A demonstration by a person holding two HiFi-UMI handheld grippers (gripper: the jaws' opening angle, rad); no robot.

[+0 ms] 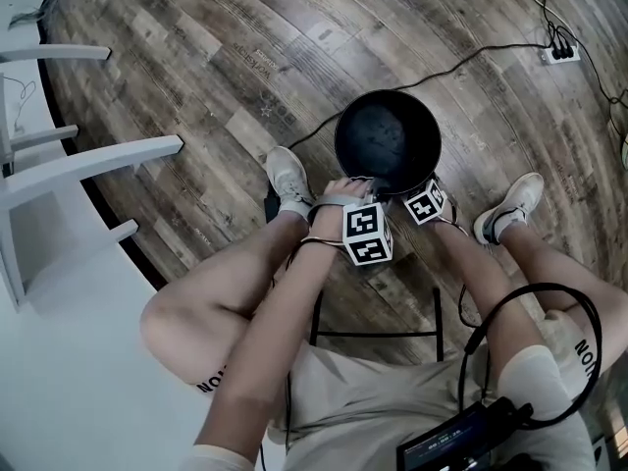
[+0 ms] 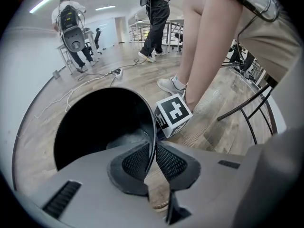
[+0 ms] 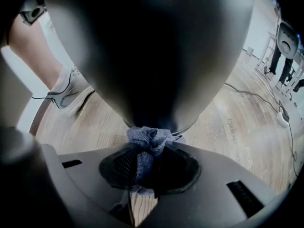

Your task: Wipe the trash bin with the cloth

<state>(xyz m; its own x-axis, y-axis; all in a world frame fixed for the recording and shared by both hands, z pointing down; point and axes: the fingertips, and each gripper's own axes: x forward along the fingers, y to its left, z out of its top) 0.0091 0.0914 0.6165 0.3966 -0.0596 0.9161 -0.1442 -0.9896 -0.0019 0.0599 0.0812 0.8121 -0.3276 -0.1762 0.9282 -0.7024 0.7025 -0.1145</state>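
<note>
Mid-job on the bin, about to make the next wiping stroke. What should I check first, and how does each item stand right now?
1. Rim of the trash bin clamped by the left tool: ok.
2. Grip of the right tool on the cloth: ok.
3. Contact between cloth and the bin's outer wall: ok, it looks pressed on.
4. Bin sitting flat on the floor: cannot tell.
5. The cable lying clear of the bin: cannot tell, it passes close by.

The trash bin (image 1: pixel 388 140) stands on floor (image 1: pixel 196 67) between 2 shoes (image 1: pixel 289 180); cloth (image 3: pixel 147 137) touches its wall.
</note>
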